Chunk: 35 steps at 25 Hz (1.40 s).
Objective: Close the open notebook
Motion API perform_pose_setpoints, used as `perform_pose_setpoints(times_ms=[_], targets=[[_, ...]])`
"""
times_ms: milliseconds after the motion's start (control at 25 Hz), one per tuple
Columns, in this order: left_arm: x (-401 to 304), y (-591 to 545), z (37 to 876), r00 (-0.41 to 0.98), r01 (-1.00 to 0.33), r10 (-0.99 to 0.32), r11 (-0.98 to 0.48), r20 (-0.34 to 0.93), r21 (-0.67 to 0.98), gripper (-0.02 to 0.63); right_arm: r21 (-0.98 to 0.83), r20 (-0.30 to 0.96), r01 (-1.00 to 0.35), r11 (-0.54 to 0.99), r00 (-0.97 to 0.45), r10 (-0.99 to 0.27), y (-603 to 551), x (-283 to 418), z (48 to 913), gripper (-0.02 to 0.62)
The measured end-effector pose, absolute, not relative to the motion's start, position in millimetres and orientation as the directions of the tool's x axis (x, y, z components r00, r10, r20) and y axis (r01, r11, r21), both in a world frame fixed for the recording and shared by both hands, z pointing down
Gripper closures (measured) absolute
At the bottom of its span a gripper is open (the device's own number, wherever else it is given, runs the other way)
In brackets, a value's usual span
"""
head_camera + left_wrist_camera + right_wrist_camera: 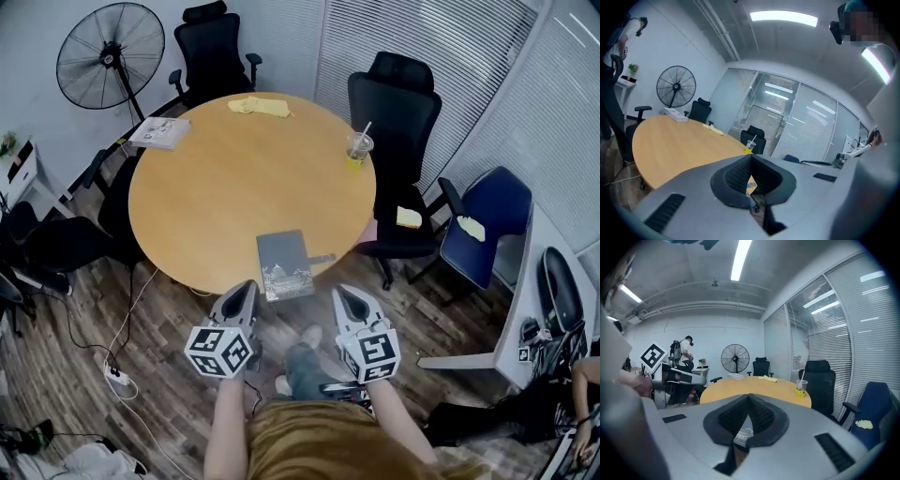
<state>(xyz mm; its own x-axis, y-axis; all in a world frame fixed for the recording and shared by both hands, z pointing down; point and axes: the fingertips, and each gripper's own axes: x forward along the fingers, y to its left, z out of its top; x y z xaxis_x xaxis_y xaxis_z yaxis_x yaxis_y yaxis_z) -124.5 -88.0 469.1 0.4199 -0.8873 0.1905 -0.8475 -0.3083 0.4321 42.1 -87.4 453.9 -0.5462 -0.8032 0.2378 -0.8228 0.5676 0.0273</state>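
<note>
2 shut, empty tools, our left gripper point(247, 289) and right gripper point(344, 294), sit equally near the notebook point(284, 264) lying lengthwise ahead.

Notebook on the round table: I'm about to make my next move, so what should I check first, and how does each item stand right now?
1. Notebook closed, cover up, flat: ok.
2. Left gripper empty, jaws together: ok.
3. Right gripper empty, jaws together: ok.
4. Both grippers clear of the notebook, held off the near edge of the table: ok.
5. Notebook fully supported: cannot tell; its near end lies right at the table's edge.
6. Drink cup well away from the notebook, at the far right of the table: ok.
</note>
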Motion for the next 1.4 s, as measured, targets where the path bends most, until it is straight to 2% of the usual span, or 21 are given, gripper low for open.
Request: perform_pose_setpoints(times_ms=[320,1400], targets=[[-128.2,-70.3,457.3,0.381,-0.885,-0.905,-0.298,0.187,0.359,0.583,0.026,0.222,-0.824,0.565,-0.547,-0.807,-73.6,44.4,448.9,0.584],[-129.9,-66.2,457.8,0.353,-0.898,-0.914,-0.272,0.199,0.346,0.583,0.016,0.222,-0.816,0.577,-0.56,-0.798,-69.8,47.0,449.0,0.584]])
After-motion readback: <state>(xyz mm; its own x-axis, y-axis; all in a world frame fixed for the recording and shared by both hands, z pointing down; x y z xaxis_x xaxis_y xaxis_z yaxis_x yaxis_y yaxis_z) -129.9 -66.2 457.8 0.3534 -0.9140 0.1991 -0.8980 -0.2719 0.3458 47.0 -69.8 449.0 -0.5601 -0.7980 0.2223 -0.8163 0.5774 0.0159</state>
